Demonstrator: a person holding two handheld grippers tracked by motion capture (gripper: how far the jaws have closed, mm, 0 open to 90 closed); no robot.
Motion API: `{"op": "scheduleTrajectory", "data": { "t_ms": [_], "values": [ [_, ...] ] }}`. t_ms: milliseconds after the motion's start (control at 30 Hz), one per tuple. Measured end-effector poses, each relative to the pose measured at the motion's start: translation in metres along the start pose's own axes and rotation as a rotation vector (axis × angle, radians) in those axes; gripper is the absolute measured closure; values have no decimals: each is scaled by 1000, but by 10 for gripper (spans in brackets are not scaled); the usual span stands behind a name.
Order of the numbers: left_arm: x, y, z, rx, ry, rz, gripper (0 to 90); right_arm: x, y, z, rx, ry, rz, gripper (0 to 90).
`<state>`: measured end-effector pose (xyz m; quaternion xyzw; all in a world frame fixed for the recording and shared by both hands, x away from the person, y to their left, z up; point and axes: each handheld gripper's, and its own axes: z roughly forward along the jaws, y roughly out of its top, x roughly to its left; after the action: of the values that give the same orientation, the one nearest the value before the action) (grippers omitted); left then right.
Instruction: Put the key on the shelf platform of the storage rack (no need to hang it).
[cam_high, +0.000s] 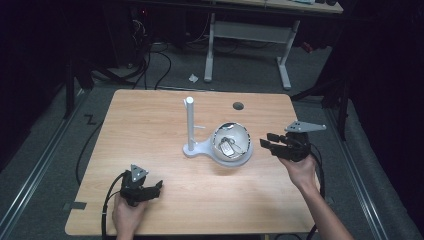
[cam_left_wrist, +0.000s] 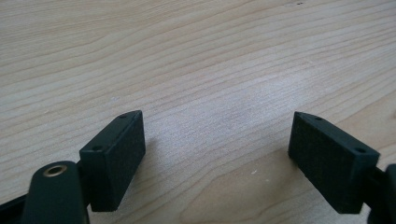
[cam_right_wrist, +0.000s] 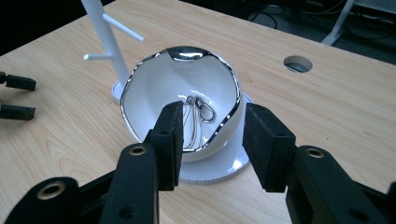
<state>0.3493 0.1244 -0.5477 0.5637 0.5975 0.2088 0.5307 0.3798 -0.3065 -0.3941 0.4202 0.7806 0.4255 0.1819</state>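
Here, right gripper (cam_right_wrist: 210, 140) jaws apart and empty, white bowl (cam_right_wrist: 154, 88) just ahead, metal clasp (cam_right_wrist: 201, 108) inside beyond its pads, left gripper (cam_left_wrist: 217, 158) agape over bare table (cam_left_wrist: 196, 56).

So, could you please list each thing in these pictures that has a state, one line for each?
Left tool: open, nothing between its jaws, low over the table.
Right tool: open, empty, pointing at the bowl.
Bowl: upright on its round base, with small metal pieces inside.
Stand: upright beside the bowl, with nothing hanging on its pegs.
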Motion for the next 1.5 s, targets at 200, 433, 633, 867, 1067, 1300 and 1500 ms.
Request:
{"op": "scheduleTrajectory", "data": {
  "t_ms": [200,433,633,867,1067,1300,1500],
  "values": [
    [0,0,0,0,0,0,192,-3,-8,-1,-2,13,35,588],
    [0,0,0,1,-1,0,192,-2,-18,-9,-16,15,48,588],
    [0,0,0,1,-1,0,192,-3,-33,-14,-33,25,78,587],
    [0,0,0,1,-2,2,191,-4,-48,-12,-35,32,114,588],
    [0,0,0,3,-4,4,191,-4,-53,-10,-39,53,140,588],
    [0,0,0,5,-9,6,191,6,-56,-2,-14,75,134,588],
    [0,0,0,5,-12,5,191,19,-63,10,-7,81,110,588]
  ]
}}
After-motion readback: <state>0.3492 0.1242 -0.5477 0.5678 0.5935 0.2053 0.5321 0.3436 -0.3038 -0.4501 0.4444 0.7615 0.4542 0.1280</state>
